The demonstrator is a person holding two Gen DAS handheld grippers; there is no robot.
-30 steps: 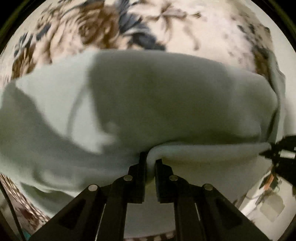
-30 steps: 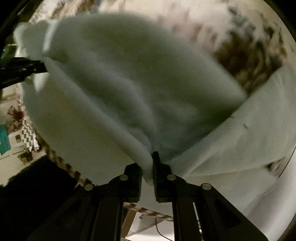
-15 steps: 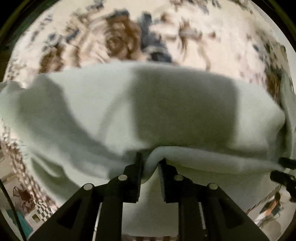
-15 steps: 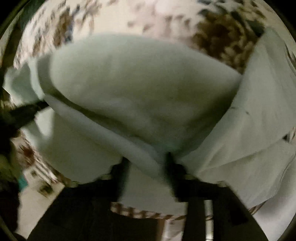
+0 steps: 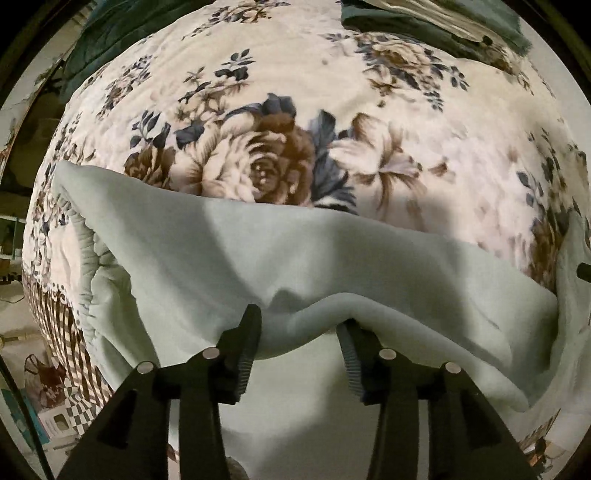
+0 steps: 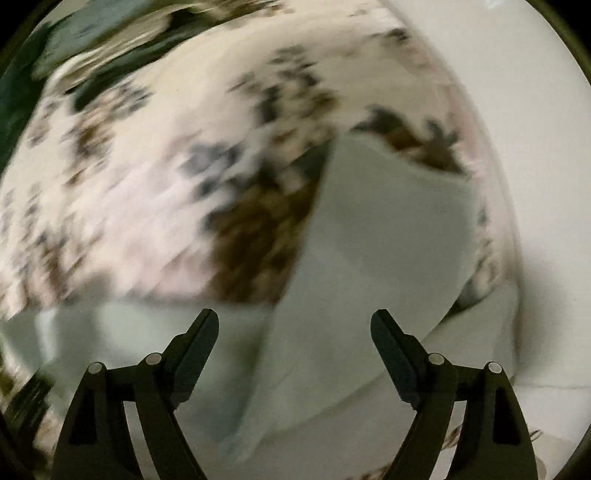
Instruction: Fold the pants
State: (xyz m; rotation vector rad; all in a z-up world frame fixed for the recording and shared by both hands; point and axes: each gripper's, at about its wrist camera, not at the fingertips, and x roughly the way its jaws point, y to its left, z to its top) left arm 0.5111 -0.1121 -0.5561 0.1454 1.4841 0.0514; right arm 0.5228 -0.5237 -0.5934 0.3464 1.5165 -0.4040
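The pale mint-green pants point(image 5: 258, 258) lie folded across a floral blanket, with the elastic waistband point(image 5: 92, 266) bunched at the left. My left gripper point(image 5: 299, 321) points straight down over the near folded edge. Its jaws are opening, and a sagging hump of the fold point(image 5: 295, 332) still sits loosely between the fingers without being pinched. In the blurred right wrist view the pants point(image 6: 388, 229) lie below my right gripper point(image 6: 295, 317). Its jaws are opening wide, with no cloth between them.
The floral blanket point(image 5: 295, 110) covers the bed, with a checkered border point(image 5: 66, 332) at the left edge. Dark green cloth point(image 5: 424, 22) lies at the far end. A white surface point(image 6: 535, 147) fills the right side. Floor clutter point(image 5: 44, 413) shows at the lower left.
Both grippers were shut on the pants' fold and have opened. The left one lifted a little above the cloth. The right one let go, swung sideways and rolled.
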